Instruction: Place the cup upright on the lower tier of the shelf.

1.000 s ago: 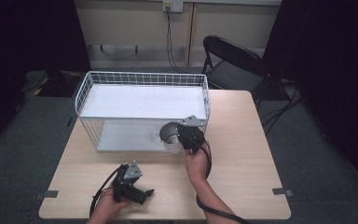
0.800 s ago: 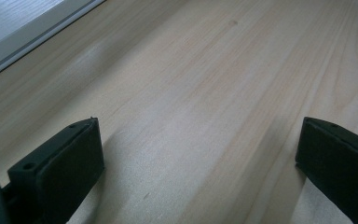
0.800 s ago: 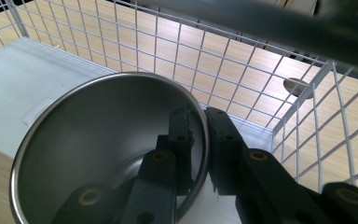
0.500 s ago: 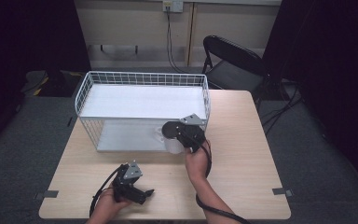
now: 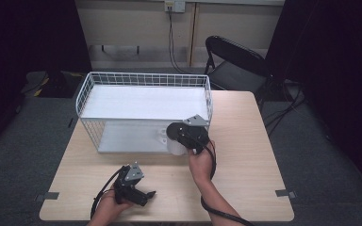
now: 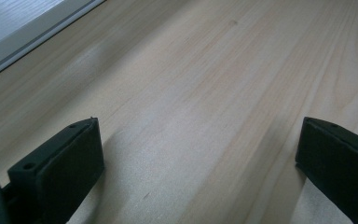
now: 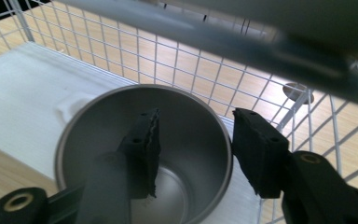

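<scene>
A steel cup (image 7: 186,186) stands upright on the white lower shelf (image 7: 23,88) of a wire rack (image 5: 143,75), near its front right corner; from above it shows as a pale shape (image 5: 171,146). My right gripper (image 7: 196,116) straddles the cup's rim, one jaw inside the cup and the other outside. Its jaws have just been opening, and the pads stand off the wall. My left gripper (image 5: 146,197) rests low on the table near the front left, open, with only bare wood between its jaws (image 6: 200,130).
The rack's white upper shelf (image 5: 146,103) overhangs the cup, and its wire wall (image 7: 168,51) closes the far side. The wooden table (image 5: 245,141) has free room right of the rack. A black folding chair (image 5: 235,61) stands behind the table.
The right gripper's jaws have spread apart at the cup, which stays on the lower shelf. Neither hand has shifted, and the left gripper is unchanged.
</scene>
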Tool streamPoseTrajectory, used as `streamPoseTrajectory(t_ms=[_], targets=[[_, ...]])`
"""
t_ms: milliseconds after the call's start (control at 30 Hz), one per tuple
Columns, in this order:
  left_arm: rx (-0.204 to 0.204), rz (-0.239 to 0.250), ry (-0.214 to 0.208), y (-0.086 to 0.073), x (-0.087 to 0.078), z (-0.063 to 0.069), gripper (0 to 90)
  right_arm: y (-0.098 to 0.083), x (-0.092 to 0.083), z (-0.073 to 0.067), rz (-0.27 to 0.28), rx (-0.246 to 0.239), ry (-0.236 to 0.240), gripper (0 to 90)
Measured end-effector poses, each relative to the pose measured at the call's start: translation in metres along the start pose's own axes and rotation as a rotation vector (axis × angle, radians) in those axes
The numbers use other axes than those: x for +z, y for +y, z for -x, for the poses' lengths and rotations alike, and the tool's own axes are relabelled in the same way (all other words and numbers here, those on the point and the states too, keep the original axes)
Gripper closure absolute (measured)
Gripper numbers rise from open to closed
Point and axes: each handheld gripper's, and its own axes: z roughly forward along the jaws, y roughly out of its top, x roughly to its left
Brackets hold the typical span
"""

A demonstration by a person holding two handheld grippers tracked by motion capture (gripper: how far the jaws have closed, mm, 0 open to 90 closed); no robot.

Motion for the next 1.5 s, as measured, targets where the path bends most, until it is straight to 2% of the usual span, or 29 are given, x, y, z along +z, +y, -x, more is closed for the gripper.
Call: streamPoseTrajectory(t_ms=[133,267,567,667,733,767,900,967,1267,1500], targets=[[-0.001,0.001,0.001,0.000,0.000,0.000,0.1,0.000,-0.002,0.000,0.003,-0.001,0.008,47.4],[0.001,-0.001,0.001,0.000,0.000,0.000,0.1,0.001,-0.007,0.001,0.012,-0.001,0.015,41.1],[0.001,-0.001,0.001,0.000,0.000,0.000,0.1,0.003,-0.022,0.000,0.033,-0.005,0.072,32.2],[-0.001,0.000,0.001,0.000,0.000,0.000,0.1,0.004,-0.029,0.001,0.028,0.007,0.108,26.2],[-0.001,0.001,0.001,0.000,0.000,0.000,0.1,0.004,-0.031,0.001,0.032,0.013,0.115,25.4],[-0.001,0.001,0.001,0.000,0.000,0.000,0.1,0.003,-0.035,0.001,0.032,0.016,0.137,22.7],[-0.002,0.001,0.001,0.000,0.000,0.000,0.1,-0.001,-0.037,-0.001,0.017,0.007,0.159,19.2],[-0.001,0.001,0.001,0.000,0.000,0.000,0.1,-0.007,-0.039,-0.004,0.016,-0.004,0.158,17.3],[-0.002,0.001,0.000,0.000,0.000,0.000,0.1,-0.018,-0.039,-0.005,0.006,0.006,0.163,15.4],[-0.001,0.001,0.001,0.000,0.000,0.000,0.1,-0.026,-0.030,-0.008,-0.016,0.011,0.154,15.5]])
